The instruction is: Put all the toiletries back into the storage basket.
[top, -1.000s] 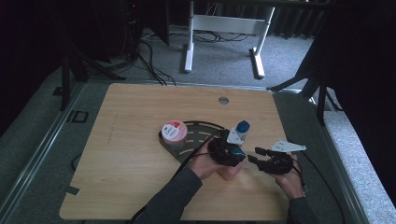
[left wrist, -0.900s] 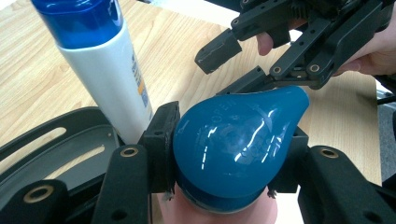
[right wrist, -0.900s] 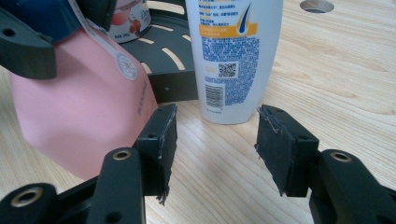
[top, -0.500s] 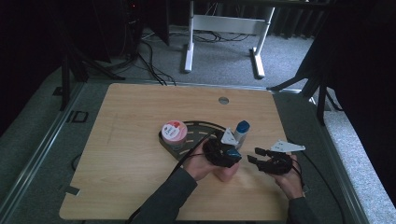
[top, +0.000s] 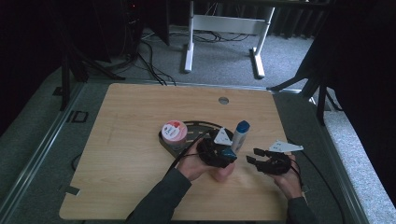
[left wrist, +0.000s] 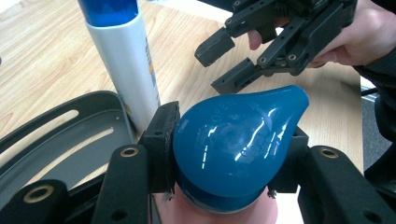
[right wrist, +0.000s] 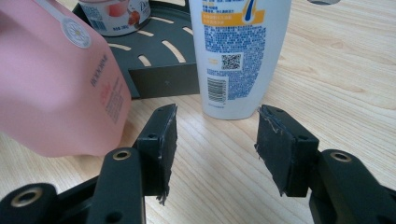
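My left fingers (left wrist: 229, 154) are clenched on the blue teardrop cap (left wrist: 236, 140) of a pink bottle (right wrist: 56, 88), one pad on each side of it. In the high view I hold that bottle tilted just above the counter (top: 130, 140), low and near the front edge, with my left hand (top: 194, 164) wrapped round the tool.

Just beside the cap stands a white bottle with a blue top (top: 241, 135), upright on the wood, touching the edge of a dark slotted tray (right wrist: 163, 74). A small pink-lidded tub (top: 173, 131) sits on that tray, further left.

My right fingers (right wrist: 215, 144) are released — nothing between the pads, only bare wood — and they point at the foot of the white bottle, near it but apart. The pink bottle leans in at their left.
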